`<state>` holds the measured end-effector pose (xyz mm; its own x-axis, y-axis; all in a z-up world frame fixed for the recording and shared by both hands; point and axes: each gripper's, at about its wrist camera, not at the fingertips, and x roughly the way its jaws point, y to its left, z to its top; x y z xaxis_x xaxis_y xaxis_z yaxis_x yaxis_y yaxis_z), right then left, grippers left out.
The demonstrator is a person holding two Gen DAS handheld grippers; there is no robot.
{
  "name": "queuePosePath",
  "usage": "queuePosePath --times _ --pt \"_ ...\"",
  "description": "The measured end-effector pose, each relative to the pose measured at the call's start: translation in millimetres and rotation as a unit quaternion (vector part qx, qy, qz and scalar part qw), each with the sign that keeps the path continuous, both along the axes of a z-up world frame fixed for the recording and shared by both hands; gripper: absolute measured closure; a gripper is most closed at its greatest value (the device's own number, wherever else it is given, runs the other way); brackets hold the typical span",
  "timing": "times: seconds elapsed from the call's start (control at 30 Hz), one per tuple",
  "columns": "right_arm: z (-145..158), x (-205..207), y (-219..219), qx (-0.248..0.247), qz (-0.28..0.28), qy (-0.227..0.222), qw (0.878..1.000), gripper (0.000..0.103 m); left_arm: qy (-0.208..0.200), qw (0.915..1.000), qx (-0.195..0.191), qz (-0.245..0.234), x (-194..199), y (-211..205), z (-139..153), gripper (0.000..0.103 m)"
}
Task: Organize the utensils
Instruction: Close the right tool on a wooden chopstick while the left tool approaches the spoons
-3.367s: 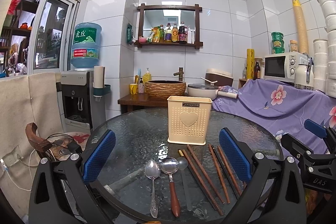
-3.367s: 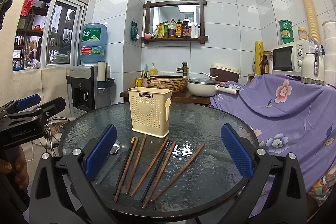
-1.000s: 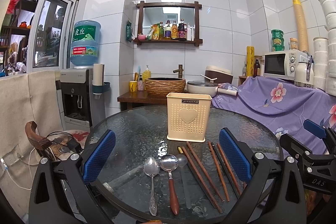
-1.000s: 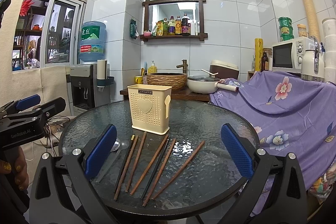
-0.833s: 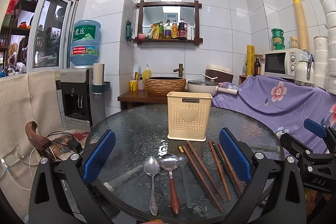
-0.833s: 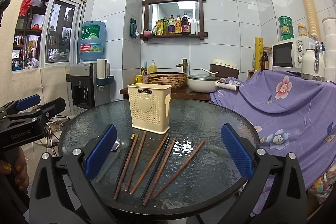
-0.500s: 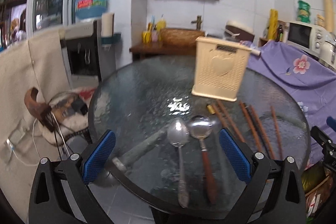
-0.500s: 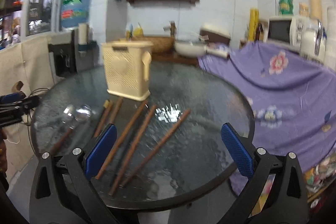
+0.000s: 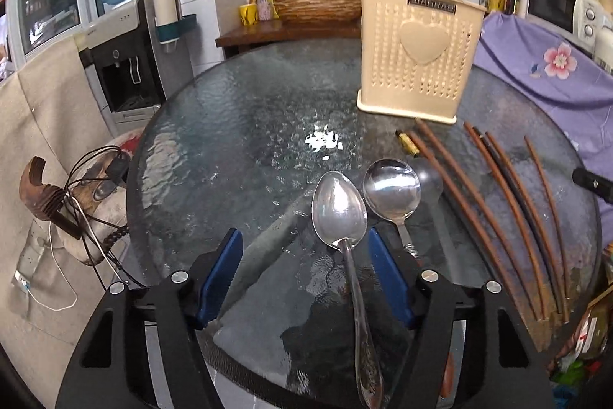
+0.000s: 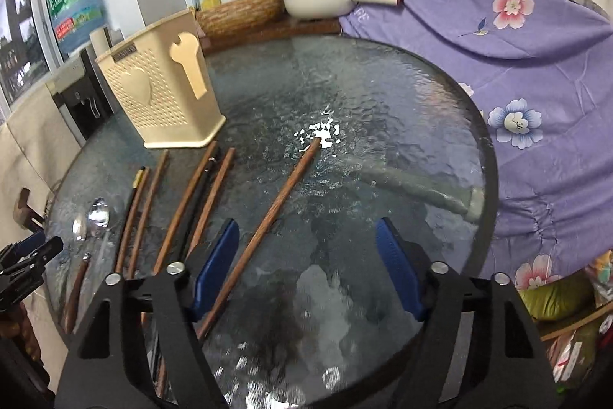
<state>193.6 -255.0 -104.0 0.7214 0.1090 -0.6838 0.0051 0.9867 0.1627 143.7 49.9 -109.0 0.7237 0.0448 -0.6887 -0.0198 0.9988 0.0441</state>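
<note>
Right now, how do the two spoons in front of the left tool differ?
The left spoon has a pointed oval bowl; the right spoon has a rounder one. The left spoon is metal down its whole patterned handle; the right spoon's handle turns to brown wood near the table edge. The left spoon's handle lies between the left tool's closing jaws; the right spoon's lies outside them. Both lie flat, bowls up, side by side.

On the one round glass tabletop (image 9: pixel 249 125) lie two spoons: an all-metal spoon (image 9: pixel 339 213) and a wood-handled spoon (image 9: pixel 390 187), at about 6 o'clock in the left wrist view. A dim third bowl shape beside them cannot be told. There are six chopsticks, toward 4 o'clock: four brown chopsticks (image 10: pixel 274 213) and two dark chopsticks (image 9: pixel 407 144). One cream utensil holder (image 9: pixel 417 64) stands at 1 o'clock.
</note>
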Motion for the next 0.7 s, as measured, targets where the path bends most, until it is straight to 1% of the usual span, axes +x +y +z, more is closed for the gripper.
queuePosePath --times 0.1,0.17,0.23,0.27,0.3,0.37,0.4,0.47,0.57,0.67,0.7 --pt "-2 21 5 -0.007 0.001 0.021 1.000 0.049 0.010 0.9999 0.003 0.000 6 2 -4 0.037" --pt "-3 32 10 -0.010 0.002 0.031 0.999 0.052 0.013 0.9999 0.002 -0.001 10 2 -4 0.037" --pt "-5 43 18 -0.021 0.007 0.041 0.999 0.053 0.015 0.9999 0.006 -0.003 11 0 -4 0.037" --pt "-8 48 21 -0.026 0.007 0.046 0.999 0.055 0.017 0.9998 0.009 -0.003 12 0 -4 0.037" --pt "-10 53 25 -0.030 0.009 0.054 0.998 0.060 0.018 0.9998 0.012 -0.004 13 -2 -4 0.037" --pt "-16 60 31 -0.039 0.013 0.063 0.997 0.063 0.022 0.9997 0.013 -0.006 14 -2 -5 0.037" --pt "-19 63 33 -0.044 0.014 0.066 0.997 0.067 0.023 0.9996 0.014 -0.007 14 -2 -5 0.037" --pt "-21 66 35 -0.053 0.013 0.066 0.996 0.071 0.027 0.9995 0.013 -0.009 15 -2 -7 0.037" --pt "-21 71 37 -0.051 0.017 0.067 0.996 0.072 0.034 0.9992 0.015 -0.013 17 -3 -9 0.037" --pt "-21 76 40 -0.052 0.019 0.069 0.996 0.077 0.037 0.9990 0.010 -0.023 18 -6 -9 0.037" --pt "-21 77 41 -0.054 0.020 0.069 0.996 0.079 0.037 0.9989 0.015 -0.025 20 -9 -9 0.037"
